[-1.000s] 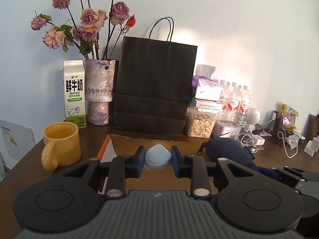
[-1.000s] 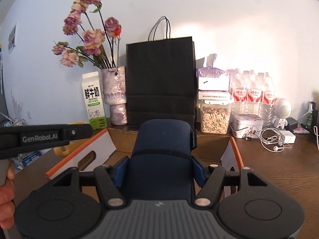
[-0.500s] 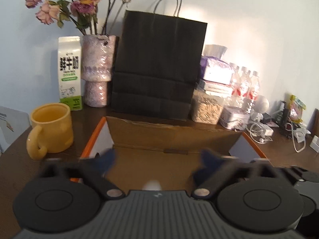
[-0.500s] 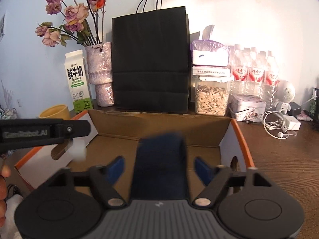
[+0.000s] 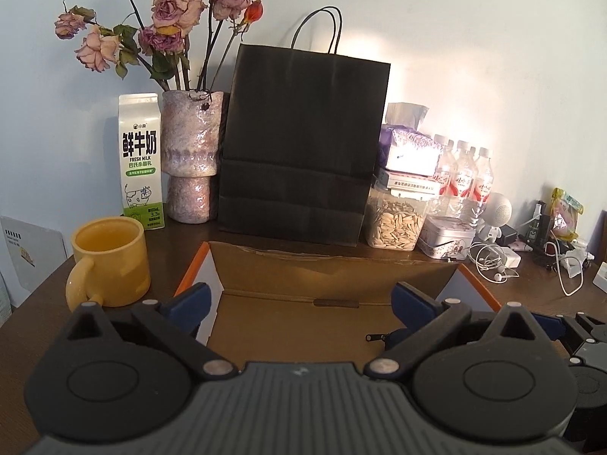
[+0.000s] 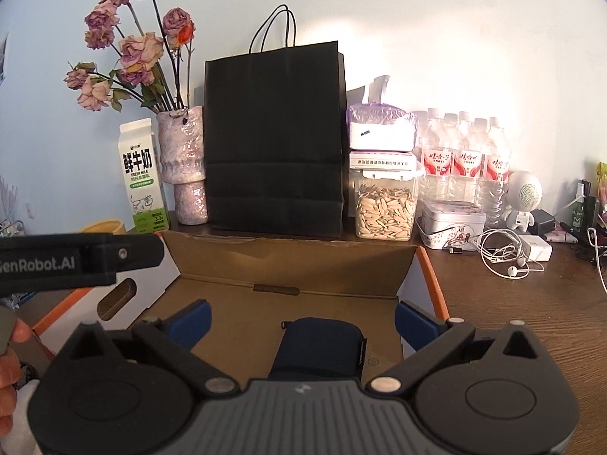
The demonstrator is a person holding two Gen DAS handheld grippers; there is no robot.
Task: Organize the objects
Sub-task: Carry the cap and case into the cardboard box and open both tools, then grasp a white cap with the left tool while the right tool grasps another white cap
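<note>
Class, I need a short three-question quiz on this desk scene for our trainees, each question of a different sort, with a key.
1. True or false: the right claw is clamped on the navy pouch.
2. Which stands directly left of the black paper bag? A) the seed jar B) the vase of dried roses C) the water bottles
3. Fill in: the navy pouch lies inside the ______.

Key:
1. False. Both the right and the left claw have just been opening; the pouch lies loose between the right fingers.
2. B, the vase of dried roses.
3. cardboard box.
</note>
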